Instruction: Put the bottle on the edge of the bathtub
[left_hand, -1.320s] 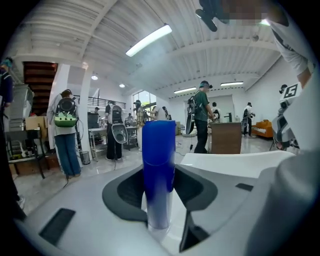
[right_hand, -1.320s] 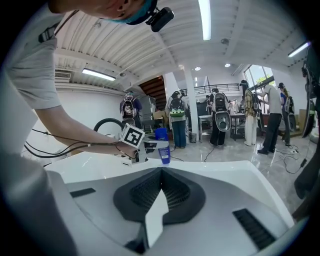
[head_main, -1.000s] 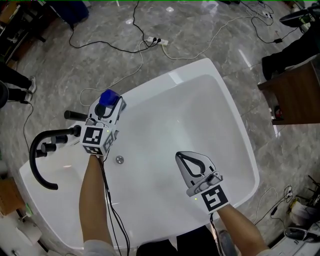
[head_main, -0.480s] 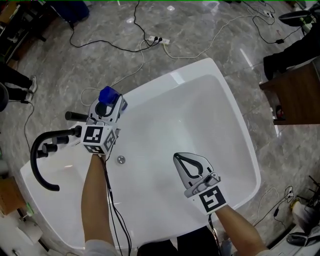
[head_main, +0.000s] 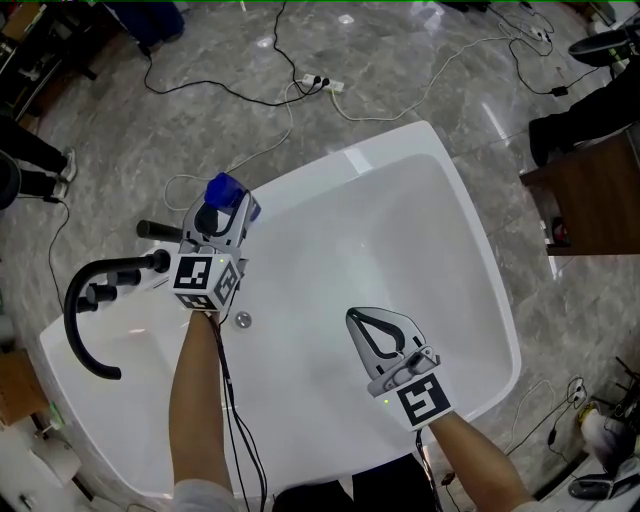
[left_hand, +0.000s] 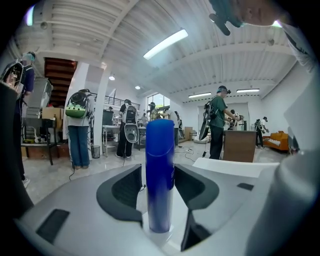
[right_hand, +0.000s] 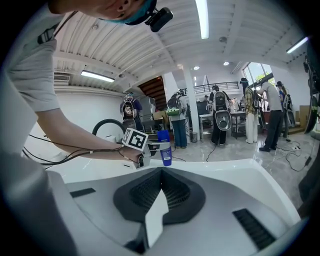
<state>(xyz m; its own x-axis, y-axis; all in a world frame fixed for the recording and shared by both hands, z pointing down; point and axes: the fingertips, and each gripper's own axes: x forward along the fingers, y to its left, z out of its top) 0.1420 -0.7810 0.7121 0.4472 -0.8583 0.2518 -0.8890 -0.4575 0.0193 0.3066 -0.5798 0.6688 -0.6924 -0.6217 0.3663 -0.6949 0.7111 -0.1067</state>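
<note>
head view: steeply down over bathtub (head_main: 400, 230) | gripper views: low, near-level | all share bottle (head_main: 222, 190)

Extends the left forearm (head_main: 195, 400) up from 6 o'clock; aims the left gripper (head_main: 226, 207) toward 1 o'clock, jaws just eased wider, the bottle (left_hand: 160, 170) upright between them with a sliver of gap; points the right gripper (head_main: 366, 318) toward 11 o'clock off the right forearm (head_main: 480, 460) at 5, jaws together, empty
</note>
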